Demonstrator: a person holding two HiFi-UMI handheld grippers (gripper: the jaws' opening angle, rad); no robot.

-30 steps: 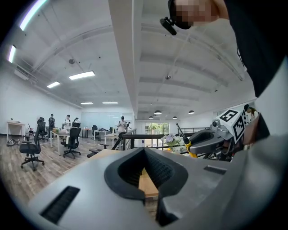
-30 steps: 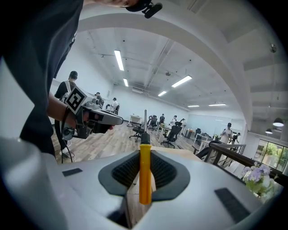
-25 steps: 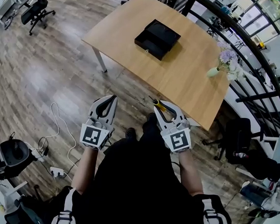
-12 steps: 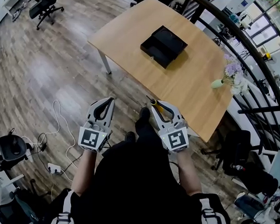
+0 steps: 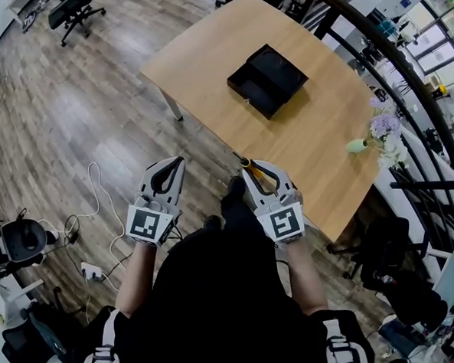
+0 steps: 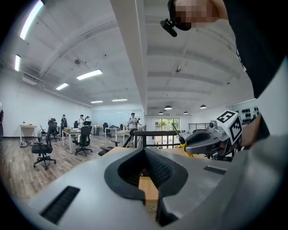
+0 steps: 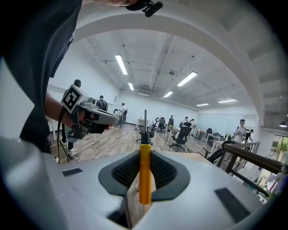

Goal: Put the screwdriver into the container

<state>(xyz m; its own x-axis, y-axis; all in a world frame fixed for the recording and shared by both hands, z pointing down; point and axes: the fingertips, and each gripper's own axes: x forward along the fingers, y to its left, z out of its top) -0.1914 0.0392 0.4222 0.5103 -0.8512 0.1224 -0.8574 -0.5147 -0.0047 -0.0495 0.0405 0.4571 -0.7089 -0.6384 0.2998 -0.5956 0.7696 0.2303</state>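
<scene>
In the head view, the black container (image 5: 268, 81) lies open on the wooden table (image 5: 306, 143); only its dark inside shows. A vase with flowers (image 5: 377, 136) stands near the table's right edge, well apart from the container. A white cable (image 5: 95, 199) lies on the floor.

In the left gripper view, the left gripper (image 6: 145, 150) has its jaws pressed together on nothing.

In the right gripper view, the right gripper (image 7: 145, 155) clamps the yellow screwdriver (image 7: 144, 175), off the table, with its shaft pointing out past the tips.

Head view: my right gripper (image 5: 261, 175) covers most of the screwdriver (image 5: 248, 164); I see only its yellow end and metal tip. The inside of the container (image 5: 249, 98) is too dark to make out.
</scene>
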